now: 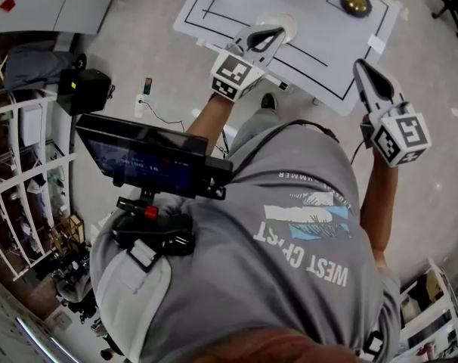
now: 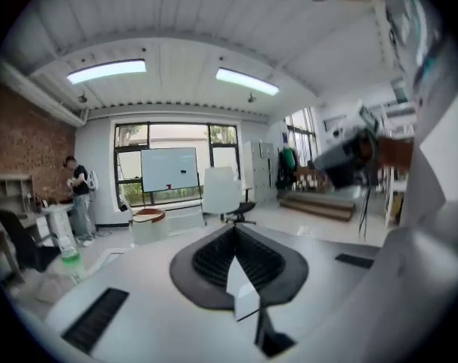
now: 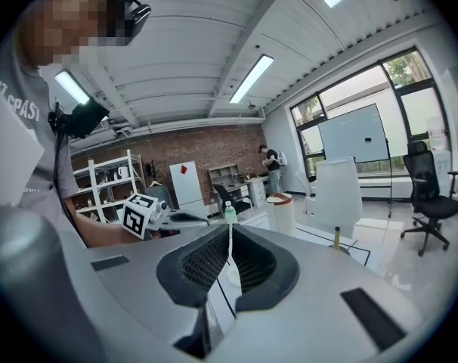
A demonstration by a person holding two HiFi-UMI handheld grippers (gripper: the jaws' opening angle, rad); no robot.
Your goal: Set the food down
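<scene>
Head view looks steeply down on a white surface marked with black lines (image 1: 312, 13). Over its near edge the left gripper (image 1: 268, 35) hovers, its fingers pressed together on nothing, as the left gripper view confirms. Off the near right corner hangs the right gripper (image 1: 363, 68), its fingers likewise together and empty. A dark round item with a golden top (image 1: 355, 2), probably the food, sits by the far right corner, well apart from both. A white round plate (image 1: 289, 23) lies just beyond the left gripper. Nothing is held, so a drop is unlikely. A careless swing of either gripper could strike the plate or push the food over the edge.
</scene>
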